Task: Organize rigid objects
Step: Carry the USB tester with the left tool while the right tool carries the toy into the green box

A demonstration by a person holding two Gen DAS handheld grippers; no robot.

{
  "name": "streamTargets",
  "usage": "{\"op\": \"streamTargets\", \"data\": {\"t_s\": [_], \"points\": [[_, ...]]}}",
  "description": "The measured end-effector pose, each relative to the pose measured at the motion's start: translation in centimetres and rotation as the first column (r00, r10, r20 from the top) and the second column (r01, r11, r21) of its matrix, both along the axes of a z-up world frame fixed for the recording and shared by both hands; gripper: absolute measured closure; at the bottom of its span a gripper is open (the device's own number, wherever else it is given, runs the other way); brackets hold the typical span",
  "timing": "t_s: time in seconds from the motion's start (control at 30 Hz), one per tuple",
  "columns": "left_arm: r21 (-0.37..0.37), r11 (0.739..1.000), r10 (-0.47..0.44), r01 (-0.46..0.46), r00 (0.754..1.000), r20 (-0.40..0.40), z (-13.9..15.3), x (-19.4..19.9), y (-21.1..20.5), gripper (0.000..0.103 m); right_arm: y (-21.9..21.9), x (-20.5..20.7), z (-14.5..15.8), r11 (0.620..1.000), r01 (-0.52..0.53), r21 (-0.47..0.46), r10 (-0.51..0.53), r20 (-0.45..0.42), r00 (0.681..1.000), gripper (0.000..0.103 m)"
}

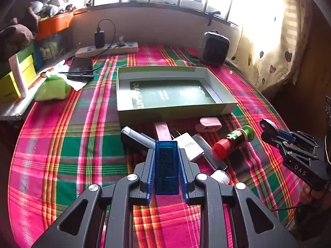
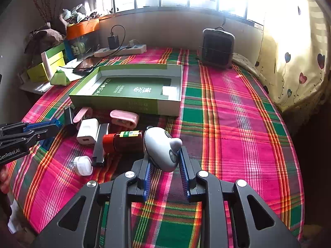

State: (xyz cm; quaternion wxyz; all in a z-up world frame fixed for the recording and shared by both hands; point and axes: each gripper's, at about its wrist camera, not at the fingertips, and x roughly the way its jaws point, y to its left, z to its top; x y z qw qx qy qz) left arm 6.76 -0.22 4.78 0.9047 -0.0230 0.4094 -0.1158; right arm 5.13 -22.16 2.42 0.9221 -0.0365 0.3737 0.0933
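My left gripper [image 1: 167, 152] is shut on a translucent blue USB meter [image 1: 166, 171], held a little above the plaid cloth. It also shows at the left edge of the right wrist view, left gripper [image 2: 54, 126]. My right gripper [image 2: 165, 155] is shut on a grey-and-white panda-shaped gadget [image 2: 160, 148]; from the left wrist view the right gripper [image 1: 268, 133] is at the right. An open green box [image 1: 175, 111] [image 2: 124, 105] lies beyond a pile with a red-capped bottle [image 1: 229, 142] [image 2: 122, 140], a white charger [image 1: 188, 146] [image 2: 88, 131] and a pink clip [image 1: 209, 124] [image 2: 124, 118].
A white round cap [image 2: 82, 165] and a black bar [image 2: 100, 144] lie in the pile. At the back are a power strip [image 1: 107, 50], a phone [image 1: 80, 68] and a black heater [image 1: 216, 48]. Green and yellow boxes [image 1: 18, 74] crowd the left edge; a curtain [image 2: 295, 62] hangs right.
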Motion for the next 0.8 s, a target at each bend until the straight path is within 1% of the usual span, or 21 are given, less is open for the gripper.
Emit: {"op": "streamTargets", "data": {"t_s": [0.17,0.43,0.6,0.8], "points": [[-0.002,1.000,-0.002,0.002,1.000,0.025,1.3,1.9,0.5,0.082,0.2,1.2,1.3,1.000,-0.005,0.006,0.005,0.021,1.000,0.078],[-0.025,1.000,0.002,-0.001,0.999,0.036,2.7,6.2,1.1,0.082,0.6,4.7,2.9,1.000,-0.019,0.012,0.018,0.026,0.999,0.078],[-0.029,1.000,-0.005,0.006,0.999,0.034,2.6,9.0,1.2,0.082,1.0,7.5,3.3,1.000,-0.024,0.004,0.024,0.022,0.999,0.078],[-0.036,0.999,-0.003,0.003,1.000,0.000,1.8,12.3,1.3,0.082,1.5,11.1,2.9,0.999,-0.035,-0.010,0.035,-0.008,0.999,0.078]]}}
